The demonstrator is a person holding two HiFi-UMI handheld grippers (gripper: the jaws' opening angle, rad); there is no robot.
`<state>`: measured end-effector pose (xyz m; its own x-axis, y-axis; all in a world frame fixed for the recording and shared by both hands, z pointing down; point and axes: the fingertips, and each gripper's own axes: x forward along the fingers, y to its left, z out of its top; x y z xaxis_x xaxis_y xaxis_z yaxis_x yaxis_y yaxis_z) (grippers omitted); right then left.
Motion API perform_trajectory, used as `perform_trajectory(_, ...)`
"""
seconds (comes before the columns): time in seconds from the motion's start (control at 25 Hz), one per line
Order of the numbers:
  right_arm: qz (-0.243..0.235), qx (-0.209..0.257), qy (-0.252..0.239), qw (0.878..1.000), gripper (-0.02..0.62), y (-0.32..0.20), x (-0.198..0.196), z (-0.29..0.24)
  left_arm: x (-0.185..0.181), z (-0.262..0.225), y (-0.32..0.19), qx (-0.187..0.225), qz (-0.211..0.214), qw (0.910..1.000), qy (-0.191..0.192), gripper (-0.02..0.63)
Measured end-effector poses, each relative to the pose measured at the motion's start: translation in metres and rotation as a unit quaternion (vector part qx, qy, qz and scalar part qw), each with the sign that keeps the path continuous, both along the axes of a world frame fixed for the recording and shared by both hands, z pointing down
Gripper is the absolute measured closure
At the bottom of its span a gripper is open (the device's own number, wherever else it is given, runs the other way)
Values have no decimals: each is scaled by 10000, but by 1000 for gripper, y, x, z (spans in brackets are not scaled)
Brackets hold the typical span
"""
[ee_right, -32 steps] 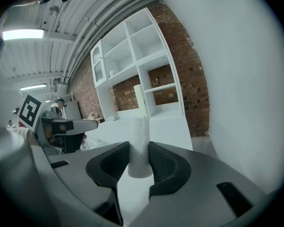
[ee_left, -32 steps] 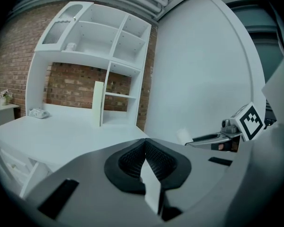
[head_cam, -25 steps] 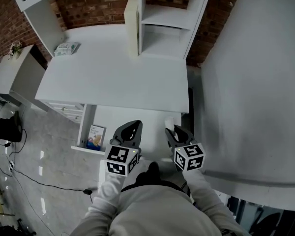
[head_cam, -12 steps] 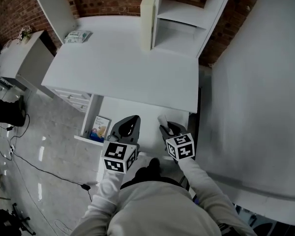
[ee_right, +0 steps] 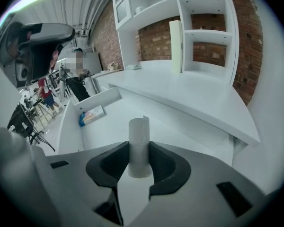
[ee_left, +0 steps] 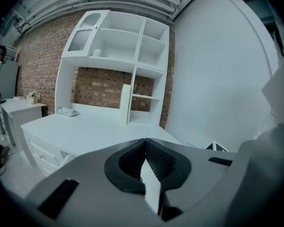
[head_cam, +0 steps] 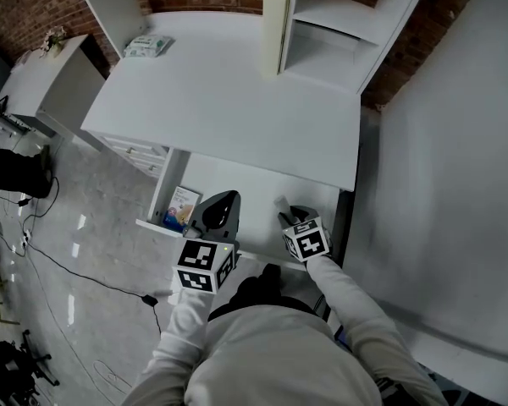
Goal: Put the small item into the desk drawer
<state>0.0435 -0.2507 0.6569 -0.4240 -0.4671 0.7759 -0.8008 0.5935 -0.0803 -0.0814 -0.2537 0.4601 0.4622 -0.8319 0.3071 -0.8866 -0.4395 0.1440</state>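
The small item is a white paper-like cylinder (ee_right: 139,136), standing upright between the pads of my right gripper (ee_right: 140,151), which is shut on it. In the head view the cylinder (head_cam: 281,202) and the right gripper (head_cam: 289,216) hang over the right part of the open desk drawer (head_cam: 250,189). My left gripper (head_cam: 223,203) hovers over the drawer's left half. Its jaws are shut, pads touching, with nothing between them (ee_left: 145,143).
A blue-and-white booklet (head_cam: 183,207) lies in the drawer's left end. On the white desk top (head_cam: 229,108) are a small packet (head_cam: 148,46) and an upright cream panel (head_cam: 277,19) beside the shelf unit (head_cam: 347,24). A white wall (head_cam: 457,184) stands to the right.
My right gripper has sunk lower and farther from my head over the drawer, still holding the cylinder. The left gripper has kept its place and my view has shifted.
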Motion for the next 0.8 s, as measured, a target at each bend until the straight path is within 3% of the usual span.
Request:
perform_trajectory(0.32, -269, -417, 420, 9979, 443, 9, -8, 34, -10, 3, 2, -57, -45, 10000, -60, 589)
perform_trajectory(0.8, -655, -685, 944, 9910, 443, 10, -1, 57, -15, 3, -1, -98, -142, 9998, -127, 589)
